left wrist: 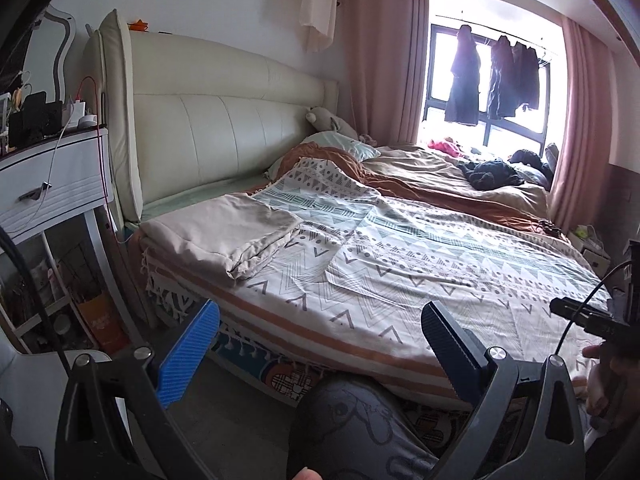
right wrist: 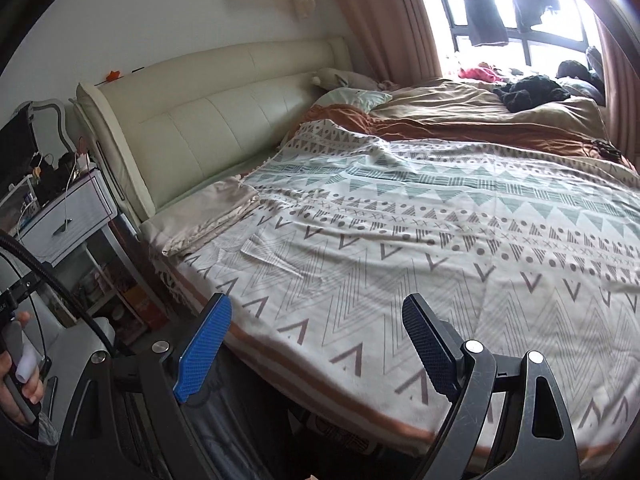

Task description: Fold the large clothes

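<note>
Left wrist view: folded beige cloth (left wrist: 224, 232), one item, lying flat at the head-end corner of the bed (left wrist: 280, 344), just below the cream headboard (left wrist: 224, 120); its long axis runs from the near bed edge toward the headboard, its layered folded edges facing the patterned bedspread (left wrist: 420, 264) it rests on. My left gripper (left wrist: 320, 344): jaws spread wide, nothing between them, poised off the near bed edge over my knee (left wrist: 360, 420), touching no cloth. Right wrist view: the same folded beige cloth (right wrist: 208, 216) at far left of the bedspread (right wrist: 400, 240), well apart from my right gripper (right wrist: 320, 348), whose jaws are likewise spread wide and holding nothing, above the bedspread's orange-striped edge. Further items: brown duvet (left wrist: 452, 184) along the window side with dark clothes (left wrist: 492, 174) heaped on it; white nightstand (left wrist: 52, 184) left of the headboard, drawer closed, small items on top too blurred to name.
</note>
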A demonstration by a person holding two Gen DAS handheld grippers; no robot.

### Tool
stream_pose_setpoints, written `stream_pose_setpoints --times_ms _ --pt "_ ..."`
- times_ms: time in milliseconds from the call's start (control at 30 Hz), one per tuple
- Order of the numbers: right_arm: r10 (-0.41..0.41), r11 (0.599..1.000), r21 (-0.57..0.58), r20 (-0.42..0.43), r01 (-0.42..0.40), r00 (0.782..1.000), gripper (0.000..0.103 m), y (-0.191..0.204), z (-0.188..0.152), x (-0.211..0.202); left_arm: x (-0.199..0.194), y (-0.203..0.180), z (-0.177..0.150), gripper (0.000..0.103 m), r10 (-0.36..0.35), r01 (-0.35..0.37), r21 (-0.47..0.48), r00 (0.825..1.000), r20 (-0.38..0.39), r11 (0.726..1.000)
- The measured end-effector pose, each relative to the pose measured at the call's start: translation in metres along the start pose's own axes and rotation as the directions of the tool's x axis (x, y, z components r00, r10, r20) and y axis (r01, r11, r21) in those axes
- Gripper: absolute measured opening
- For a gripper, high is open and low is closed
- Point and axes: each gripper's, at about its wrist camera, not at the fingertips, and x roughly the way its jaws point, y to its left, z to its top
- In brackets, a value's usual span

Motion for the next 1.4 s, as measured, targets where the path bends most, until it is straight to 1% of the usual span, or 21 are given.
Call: stream_pose_setpoints --times_ms 100,233,433,500,667,767,1400 --pt "-0.008 1.0 0.008 0.003 0.008 1.0 0.087 0.001 -0.009 -0.009 -0.007 -0.006 -0.007 0.103 -0.011 0.011 0.01 1.0 0.0 1.0" --pt "-0.023 1.0 0.013 0.008 0.023 1.0 0.087 0.003 -0.015 -0.024 -0.01 -0.015 -0.012 0.103 -0.019 0.02 0.049 1.0 -0.012 0.999" --pt "-0.032 0.999 0.019 0.018 0.031 0.999 0.087 0.009 -0.017 -0.04 -0.025 -0.02 -0.018 0.103 -0.034 0.033 0.052 0.999 0.013 0.998" --pt "-0.033 0.999 0.022 0.02 0.033 0.999 0.087 0.011 -0.019 -0.044 -0.025 -0.021 -0.018 0.103 -0.046 0.045 0.06 0.999 0.011 0.997" --pt "-0.039 0.999 0.014 0.022 0.038 0.999 0.087 0.016 -0.022 -0.05 -0.032 -0.023 -0.014 0.103 -0.053 0.052 0.064 0.998 0.025 0.997" --pt "-0.061 0.998 0.0 0.033 0.061 0.998 0.087 0.019 -0.021 -0.053 -0.036 -0.022 -0.013 0.103 -0.058 0.057 0.053 0.998 0.028 0.997" --pt "-0.051 0.999 0.009 0.04 0.051 0.998 0.087 0.026 -0.023 -0.059 -0.044 -0.017 -0.014 0.103 -0.056 0.055 0.033 0.998 0.036 0.998"
